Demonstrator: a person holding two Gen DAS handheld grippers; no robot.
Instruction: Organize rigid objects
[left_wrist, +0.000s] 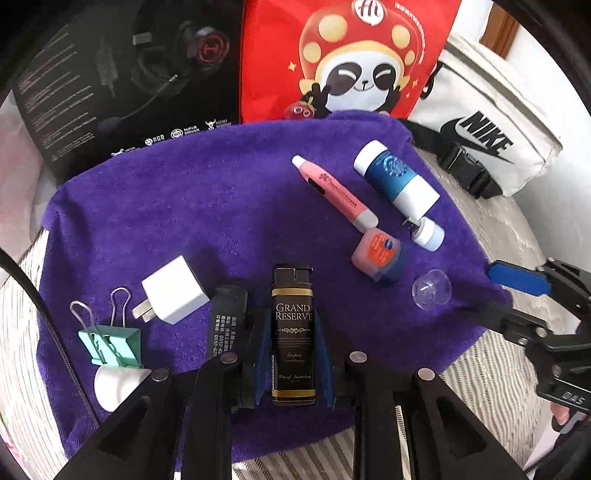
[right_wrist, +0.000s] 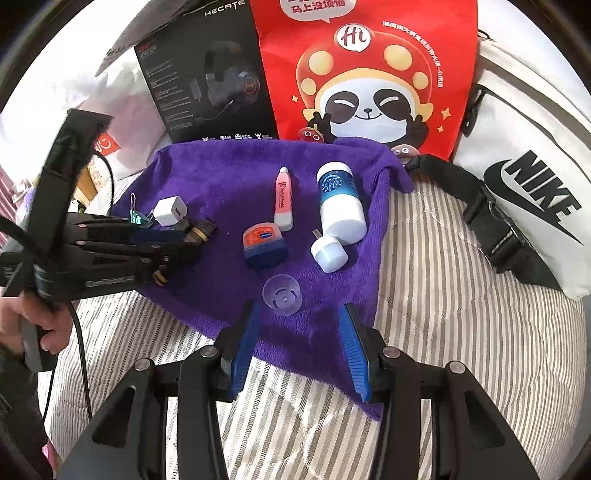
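A purple towel (left_wrist: 221, 221) lies spread over a striped bed (right_wrist: 443, 295); every place below is given relative to that towel.

At the towel's left edge sits a green binder clip (left_wrist: 110, 345), with a white cup-shaped piece (left_wrist: 114, 384) just beside it at the near-left edge. Right of the clip lies a white plug adapter (left_wrist: 171, 290). Next, at the near middle, the left tongs (left_wrist: 293, 354) are closed around a dark box labelled Grand Reserve (left_wrist: 293, 332), gripping its two long sides. Whether the box rests on the towel or is lifted off it cannot be told.

Right of centre lie a pink tube (left_wrist: 334, 192) and a small orange-and-blue jar (left_wrist: 376, 254), touching or nearly so. Further right is a blue-and-white bottle (left_wrist: 395, 181), its white cap (left_wrist: 428, 230) loose beside it. Near the towel's right front corner sits a clear plastic cup (right_wrist: 282, 295).

The right tongs (right_wrist: 299, 350) hover wide apart and empty over that near right corner, the clear cup just ahead of them.

Risks, as a judgement: the smooth box could slip if the grip loosens, and swinging it right might knock the jar. The light clear cup may skid or tip if the right tongs close off-centre.
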